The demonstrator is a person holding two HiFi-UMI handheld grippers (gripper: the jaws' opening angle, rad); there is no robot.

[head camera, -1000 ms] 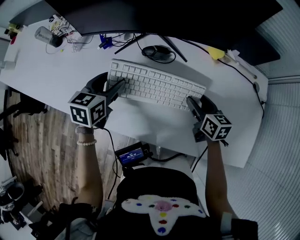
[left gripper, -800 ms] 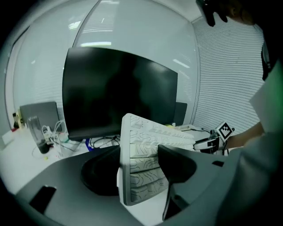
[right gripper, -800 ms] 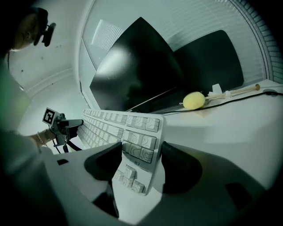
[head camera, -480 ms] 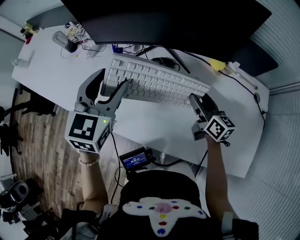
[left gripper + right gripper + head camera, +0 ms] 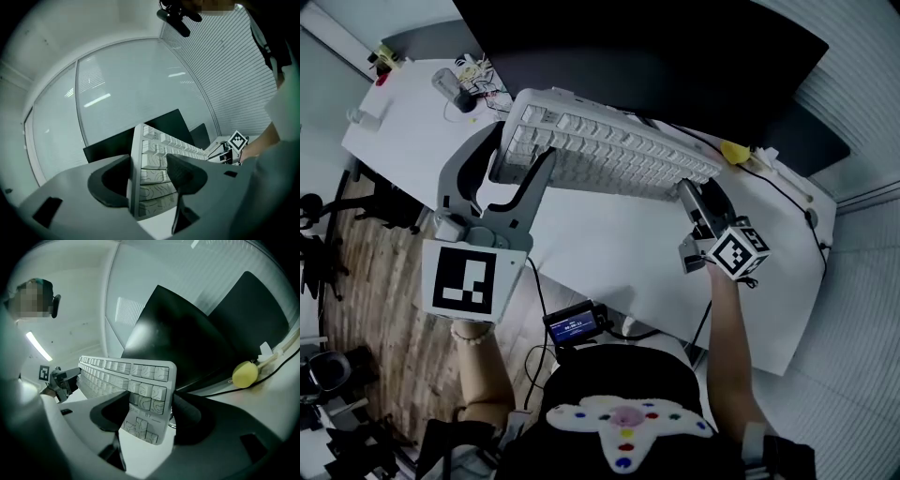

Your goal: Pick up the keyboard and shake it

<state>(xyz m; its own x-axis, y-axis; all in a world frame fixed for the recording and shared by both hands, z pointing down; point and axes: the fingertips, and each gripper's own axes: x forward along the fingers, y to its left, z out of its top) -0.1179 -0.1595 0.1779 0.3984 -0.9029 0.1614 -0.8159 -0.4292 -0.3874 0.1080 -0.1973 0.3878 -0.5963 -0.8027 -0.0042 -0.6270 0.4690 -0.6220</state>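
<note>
Holding the keyboard [image 5: 609,150] aloft over the desk [image 5: 609,248], left gripper [image 5: 150,180] clamped on one short end, right gripper [image 5: 150,411] on the other, long axis spanning between them, poised for shaking

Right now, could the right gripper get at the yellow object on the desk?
Probably not yet. The right gripper is shut on one end of the keyboard, so its jaws are occupied. The yellow object lies close beside it, with nothing visibly between.
</note>
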